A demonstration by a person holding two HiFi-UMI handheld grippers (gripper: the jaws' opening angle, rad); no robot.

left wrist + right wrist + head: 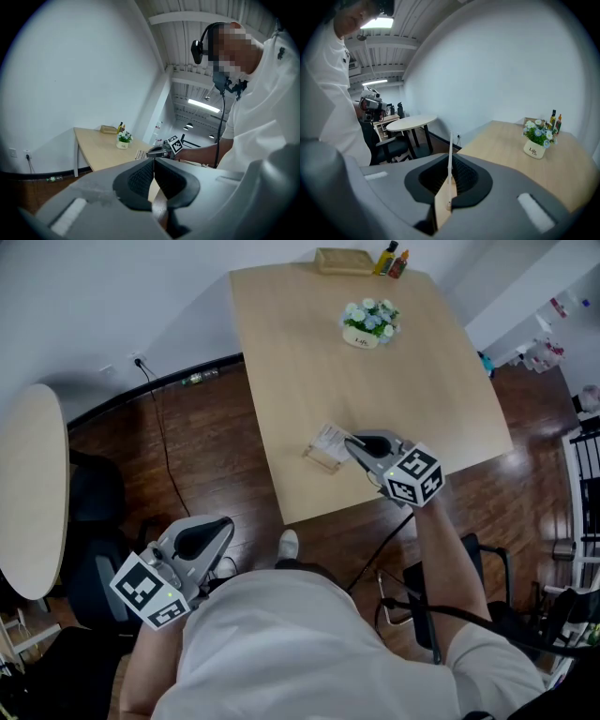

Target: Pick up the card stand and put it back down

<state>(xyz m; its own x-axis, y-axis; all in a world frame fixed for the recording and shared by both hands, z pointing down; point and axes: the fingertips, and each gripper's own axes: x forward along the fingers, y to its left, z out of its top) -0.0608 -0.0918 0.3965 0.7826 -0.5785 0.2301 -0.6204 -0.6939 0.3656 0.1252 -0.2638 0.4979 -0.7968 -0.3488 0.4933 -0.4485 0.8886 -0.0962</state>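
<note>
Card stand [325,452] is hanging clamped in the right tongs [353,443] over the desk [281,352], seemingly the lifting step, next needing a level set-down, left tongs [223,529] idling closed, empty

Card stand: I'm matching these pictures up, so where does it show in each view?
Head view: card stand centre frame, over the table, at the right gripper tip.
Left gripper view: card stand small, mid-frame, beside the right gripper.
Right gripper view: card stand bottom centre, clamped between the jaws.
Shared landmark: flower pot.
</note>
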